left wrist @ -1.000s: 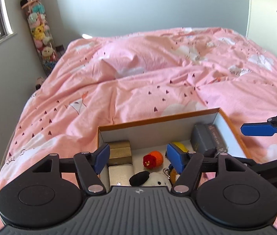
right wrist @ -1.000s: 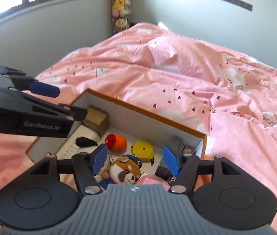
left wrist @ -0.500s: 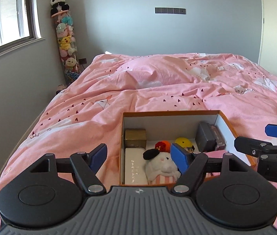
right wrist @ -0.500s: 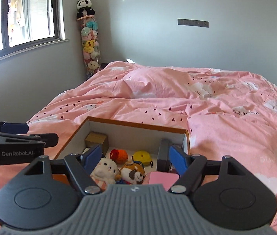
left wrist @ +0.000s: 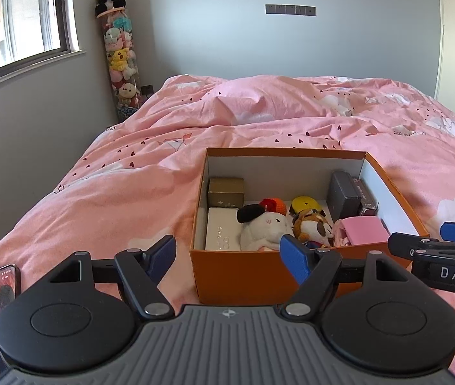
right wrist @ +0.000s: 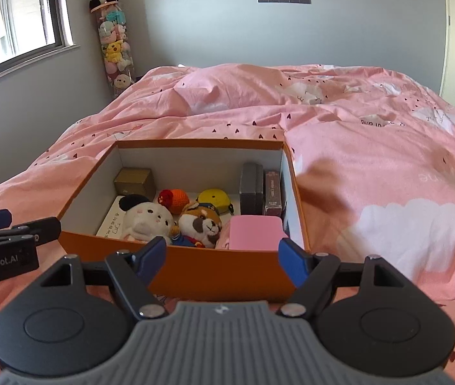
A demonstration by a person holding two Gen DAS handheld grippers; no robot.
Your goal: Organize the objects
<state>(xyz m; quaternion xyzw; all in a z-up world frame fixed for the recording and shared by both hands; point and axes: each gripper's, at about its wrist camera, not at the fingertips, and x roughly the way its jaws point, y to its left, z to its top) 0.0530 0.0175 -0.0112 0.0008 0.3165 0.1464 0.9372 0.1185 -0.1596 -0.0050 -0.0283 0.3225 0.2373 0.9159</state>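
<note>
Hovering just in front of the orange box (right wrist: pixel 227 272) on the bed, both the left gripper (left wrist: pixel 227 253) and right gripper (right wrist: pixel 222 256) gape empty, since the 2 plush toys (right wrist: pixel 176 221) already sit packed inside it.

The left gripper (left wrist: pixel 229 255) fills the lower part of its own view, its blue pads set wide apart with nothing between them; its jaws have just been opening. The right gripper (right wrist: pixel 222 258) sits likewise low in its view, jaws spread and empty, also just widened. Each shows at the other view's edge, side by side, angled downward.
</note>
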